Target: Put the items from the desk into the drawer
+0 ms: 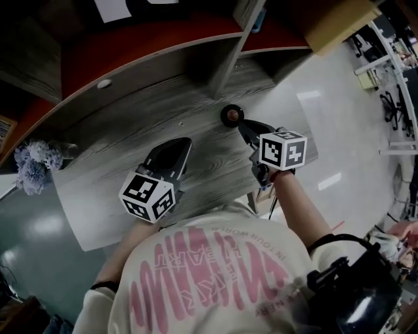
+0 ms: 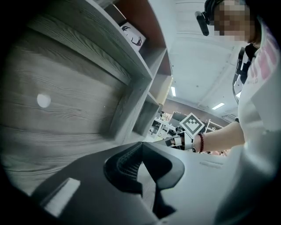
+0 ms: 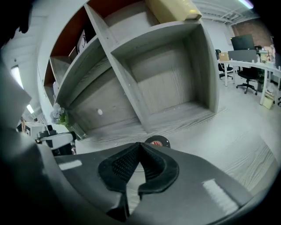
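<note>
Grey wood-grain shelving [image 3: 127,83] with an open office behind it

The shelving has upright dividers and red-brown back panels in its upper bays. A small white round dot [image 3: 100,112] sits on its lower back panel. A yellowish box [image 3: 173,9] lies on top, and a white card [image 2: 131,34] with a dark drawing stands in an upper bay. Pale blue flowers [image 1: 32,163] stand at the far left. To the right, a glossy floor [image 1: 339,130], an office chair [image 3: 249,74] and a dark monitor [image 3: 243,42].

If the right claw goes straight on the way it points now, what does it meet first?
Most likely the small round black item lying on the desk, just ahead of the shut right claw, though depth is hard to judge.
</note>
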